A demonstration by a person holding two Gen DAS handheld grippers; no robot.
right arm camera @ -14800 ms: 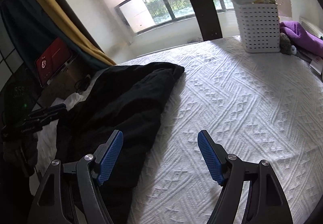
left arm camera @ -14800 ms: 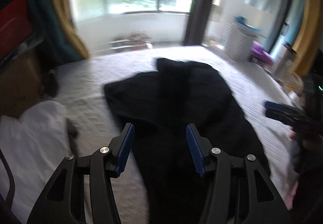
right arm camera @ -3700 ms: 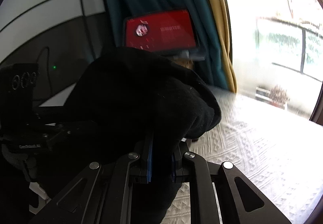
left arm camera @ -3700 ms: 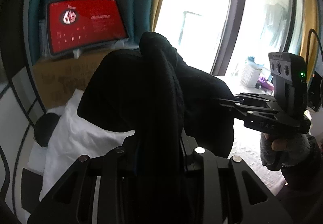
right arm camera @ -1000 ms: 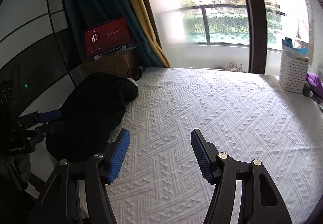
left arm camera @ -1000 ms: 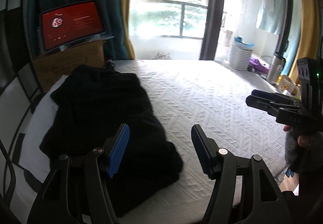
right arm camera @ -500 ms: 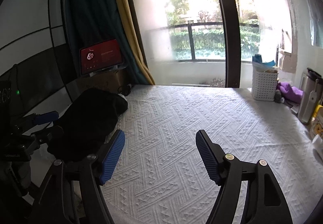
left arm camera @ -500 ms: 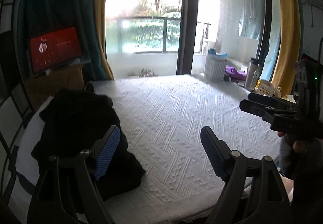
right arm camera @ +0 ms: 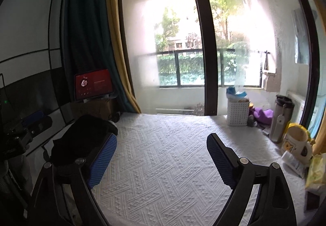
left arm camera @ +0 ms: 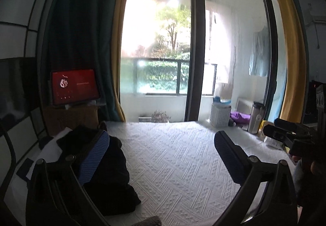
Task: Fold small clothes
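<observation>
Garment (left arm camera: pixel 106 173), black, bundled at the left edge of the bed (left arm camera: pixel 173 156), partly on a white pillow (left arm camera: pixel 49 150). Left gripper (left arm camera: pixel 161 156): fingers spread wide, holding nothing, raised above the bed. Right gripper (right arm camera: pixel 162 158): likewise wide apart, holding nothing. White basket (right arm camera: pixel 238 113) at the far right.

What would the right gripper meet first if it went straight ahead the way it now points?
The right gripper hangs open above the white bedspread, aimed across it at the window. The way looks free over the bed, so probably the window glass; depth is unclear. The black garment lies off to its left.
</observation>
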